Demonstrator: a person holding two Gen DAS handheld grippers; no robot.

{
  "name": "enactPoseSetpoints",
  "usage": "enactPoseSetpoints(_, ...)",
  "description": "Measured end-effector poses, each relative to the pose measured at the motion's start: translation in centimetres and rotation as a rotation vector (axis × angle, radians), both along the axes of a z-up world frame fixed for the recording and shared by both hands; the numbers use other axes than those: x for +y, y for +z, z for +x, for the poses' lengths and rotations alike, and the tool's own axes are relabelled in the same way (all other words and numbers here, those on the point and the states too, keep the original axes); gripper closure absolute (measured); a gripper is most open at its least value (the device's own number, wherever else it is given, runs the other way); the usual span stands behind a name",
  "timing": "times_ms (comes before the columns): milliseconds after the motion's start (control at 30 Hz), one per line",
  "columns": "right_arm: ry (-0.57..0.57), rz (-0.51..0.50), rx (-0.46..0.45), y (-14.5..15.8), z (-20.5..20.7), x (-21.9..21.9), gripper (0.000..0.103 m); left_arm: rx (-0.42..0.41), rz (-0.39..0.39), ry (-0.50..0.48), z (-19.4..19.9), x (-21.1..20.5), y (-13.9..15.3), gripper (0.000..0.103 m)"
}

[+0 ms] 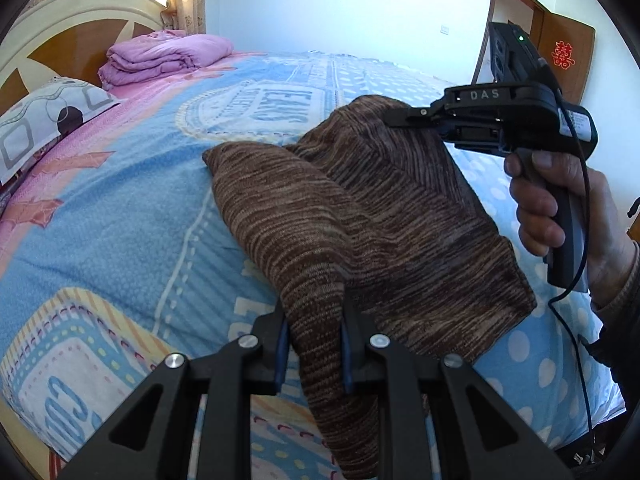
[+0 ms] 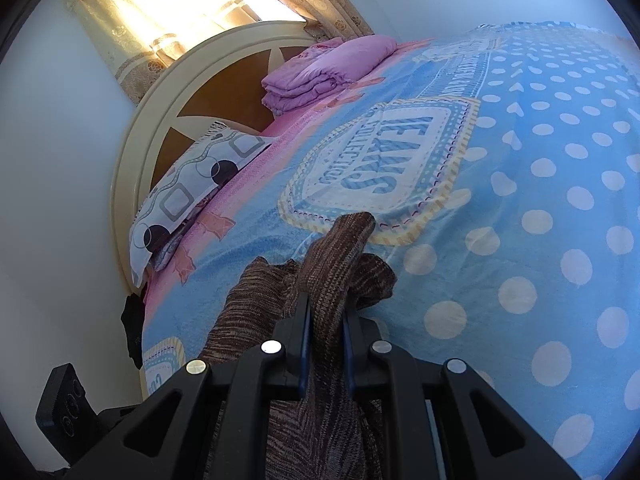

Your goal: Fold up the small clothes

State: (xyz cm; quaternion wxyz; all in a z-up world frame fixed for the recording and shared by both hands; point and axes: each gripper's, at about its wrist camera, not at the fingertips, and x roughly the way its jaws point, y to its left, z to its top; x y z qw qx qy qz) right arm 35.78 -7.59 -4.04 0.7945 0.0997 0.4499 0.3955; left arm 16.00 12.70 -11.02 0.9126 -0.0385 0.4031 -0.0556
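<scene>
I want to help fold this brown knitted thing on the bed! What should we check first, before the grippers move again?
1. Left gripper shut on the brown knit garment: ok.
2. Right gripper shut on it too: ok.
3. Garment flat and smooth: not ok, it hangs bunched between the grips.
4. Bedspread bare where it would land: ok.
5. Folded purple quilt and pillow out of the way: ok.
6. Which part each gripper holds: cannot tell.
</scene>
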Motion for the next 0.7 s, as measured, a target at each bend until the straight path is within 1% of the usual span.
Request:
enactPoseSetpoints(167,-0.025,-0.025,0.003,-1.1,0.6,-0.4,0.090,0.008,-0.001,0.008,0.2,0.1,-0.9,0.081)
enactPoseSetpoints(367,-0.055,-0.040,0.053,-3.6,1.3,-1.4,0.090,-0.001,0.015,0.017,0.1,-0.2,-1.5,0.078)
enactPoseSetpoints(433,-0.061,-0.042,0.064,-4.3,1.5,-1.6,0.090,-0.004,0.018,0.021,0.1,-0.2,-1.5,0.076)
enactPoseSetpoints(500,-0.064,-0.049,0.068,-4.6,1.6,-1.5,0.090,-0.005,0.023,0.027,0.0,-0.2,-1.6,0.070)
enactPoseSetpoints(567,-0.064,-0.061,0.065,-4.7,1.6,-1.3,0.090,-0.008,0.023,0.038,0.0,-0.1,-1.7,0.067)
enactPoseSetpoints(700,-0.066,-0.070,0.073,-4.9,1.7,-1.2,0.089,-0.013,0.038,0.044,-0.2,-0.3,-1.6,0.064)
